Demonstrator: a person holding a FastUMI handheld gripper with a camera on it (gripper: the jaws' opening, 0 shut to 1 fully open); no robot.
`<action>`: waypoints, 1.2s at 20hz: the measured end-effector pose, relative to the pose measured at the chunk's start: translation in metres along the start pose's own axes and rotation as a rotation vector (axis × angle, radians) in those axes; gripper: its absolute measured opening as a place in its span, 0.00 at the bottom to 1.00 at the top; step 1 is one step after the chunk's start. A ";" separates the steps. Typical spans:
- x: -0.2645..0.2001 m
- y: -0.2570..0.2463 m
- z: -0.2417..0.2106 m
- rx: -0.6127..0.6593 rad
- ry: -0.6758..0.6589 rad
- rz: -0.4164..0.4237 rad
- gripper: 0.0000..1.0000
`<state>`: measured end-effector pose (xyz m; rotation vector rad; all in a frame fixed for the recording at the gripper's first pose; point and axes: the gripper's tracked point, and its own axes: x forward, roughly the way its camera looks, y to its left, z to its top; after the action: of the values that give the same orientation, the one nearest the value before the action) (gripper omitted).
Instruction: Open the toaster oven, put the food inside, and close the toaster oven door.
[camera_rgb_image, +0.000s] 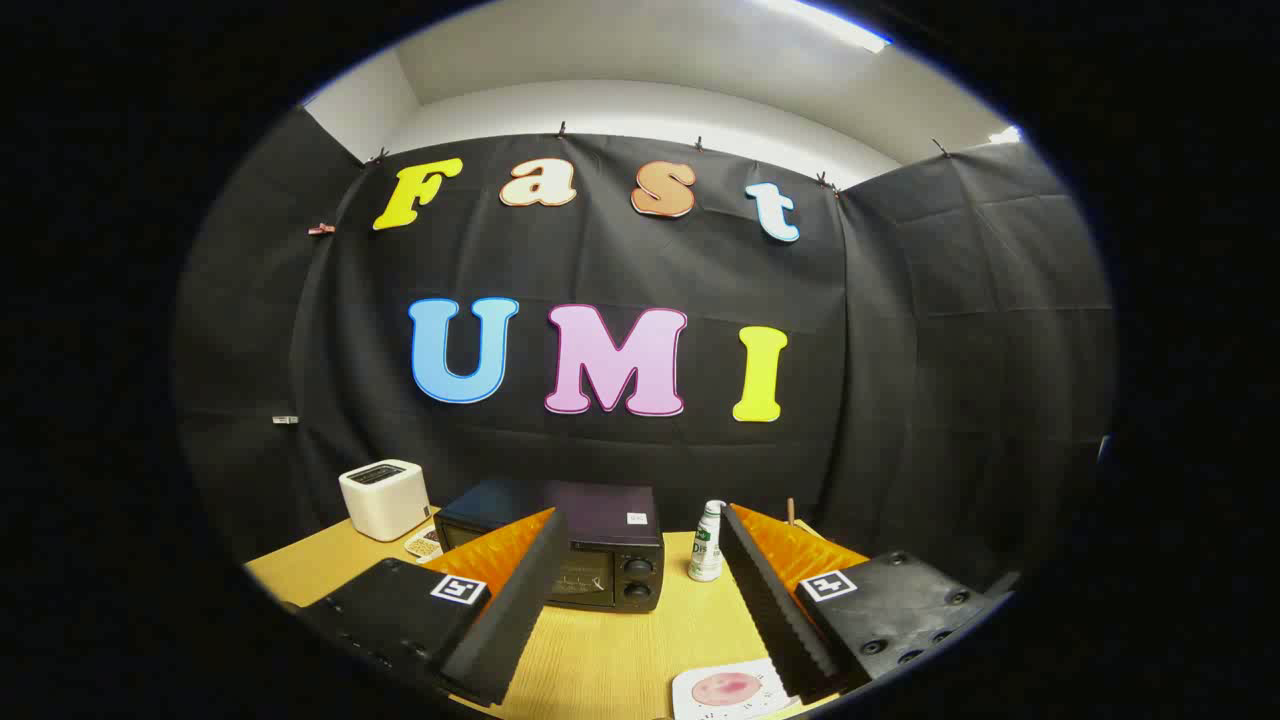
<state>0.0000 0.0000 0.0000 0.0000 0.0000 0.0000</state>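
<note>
A black toaster oven (590, 555) stands on the wooden table (620, 650) beyond my fingers, door shut, two knobs at its right side. My gripper (640, 530) is open, nothing between its fingers, and the left finger (520, 600) overlaps the oven's left front. A white plate (735, 692) with a pink round piece of food lies on the table close under the right finger (775, 600).
A white two-slot toaster (384, 498) stands at the back left, with a small patterned dish (426, 544) beside it. A small white bottle (707, 542) with a green label stands right of the oven. A thin brown stick (790, 510) rises behind the right finger.
</note>
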 end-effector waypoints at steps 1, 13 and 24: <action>0.000 0.001 0.000 0.000 0.002 0.002 0.98; 0.006 -0.005 0.000 0.019 0.021 -0.023 0.98; 0.020 0.018 -0.009 0.028 0.063 0.016 0.98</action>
<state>0.0202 0.0176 -0.0092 0.0285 0.0634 0.0162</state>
